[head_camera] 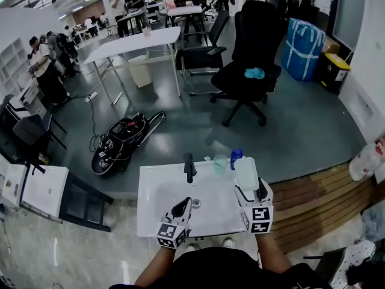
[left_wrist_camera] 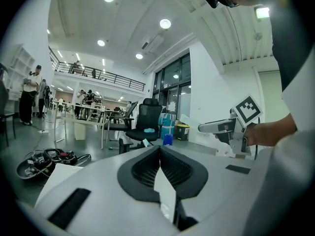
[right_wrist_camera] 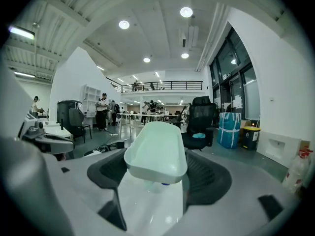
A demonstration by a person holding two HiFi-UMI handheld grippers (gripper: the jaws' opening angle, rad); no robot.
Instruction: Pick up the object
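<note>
A pale green-white oblong dish point(head_camera: 246, 172) is held up above the right side of the white sink point(head_camera: 155, 212), with my right gripper point(head_camera: 248, 188) shut on it. In the right gripper view the dish point(right_wrist_camera: 156, 151) sits between the dark pads, its open side facing up, and covers the gripper's point(right_wrist_camera: 157, 176) tips. My left gripper point(head_camera: 182, 208) hovers low over the sink basin near the drain, jaws shut with nothing in them. Its pads point(left_wrist_camera: 147, 168) meet at the tip in the left gripper view, where the right gripper point(left_wrist_camera: 216, 127) shows at the right.
A black faucet point(head_camera: 189, 167), a light green cup point(head_camera: 221, 163) and a blue-capped bottle point(head_camera: 236, 156) stand along the sink's back edge. Beyond are a black office chair point(head_camera: 249, 53), a black bag point(head_camera: 120, 143) on the floor and white tables point(head_camera: 135, 44). Wooden flooring point(head_camera: 313, 203) lies right.
</note>
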